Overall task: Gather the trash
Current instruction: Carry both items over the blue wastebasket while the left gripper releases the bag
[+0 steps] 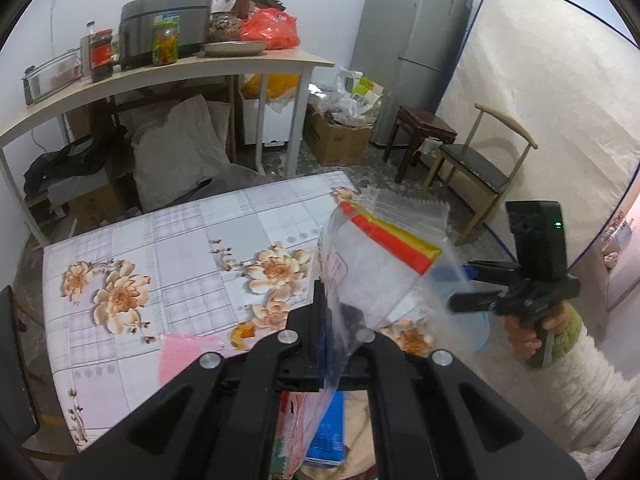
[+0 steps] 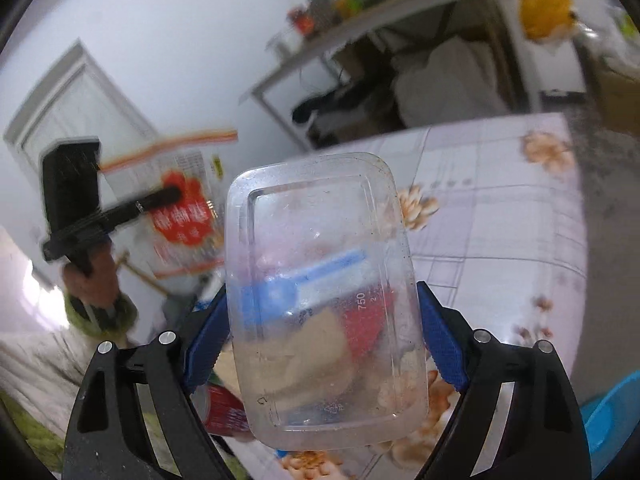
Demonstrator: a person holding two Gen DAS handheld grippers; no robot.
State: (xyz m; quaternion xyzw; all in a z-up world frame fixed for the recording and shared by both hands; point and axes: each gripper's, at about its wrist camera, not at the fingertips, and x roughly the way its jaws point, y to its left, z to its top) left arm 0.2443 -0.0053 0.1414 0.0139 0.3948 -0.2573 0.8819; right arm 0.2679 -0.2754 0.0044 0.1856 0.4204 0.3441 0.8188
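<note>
My left gripper (image 1: 340, 320) is shut on a clear zip bag (image 1: 380, 256) with a red and yellow strip, held up over the right edge of the floral table (image 1: 180, 248). The bag also shows in the right wrist view (image 2: 180, 208), pinched by the left gripper (image 2: 168, 196). My right gripper (image 2: 324, 320) is shut on a clear plastic food container (image 2: 320, 300) marked 750, held above a heap of trash. In the left wrist view the right gripper (image 1: 472, 284) is to the right, behind the bag.
A pink sheet (image 1: 188, 356) and an orange scrap (image 1: 242, 334) lie on the table. Below the grippers are a blue box (image 1: 330, 432), a red can (image 2: 224, 412) and a blue bin rim (image 2: 612, 420). A chair (image 1: 476, 164), stool (image 1: 424, 128), fridge (image 1: 416, 40) and cluttered side table (image 1: 168, 76) stand behind.
</note>
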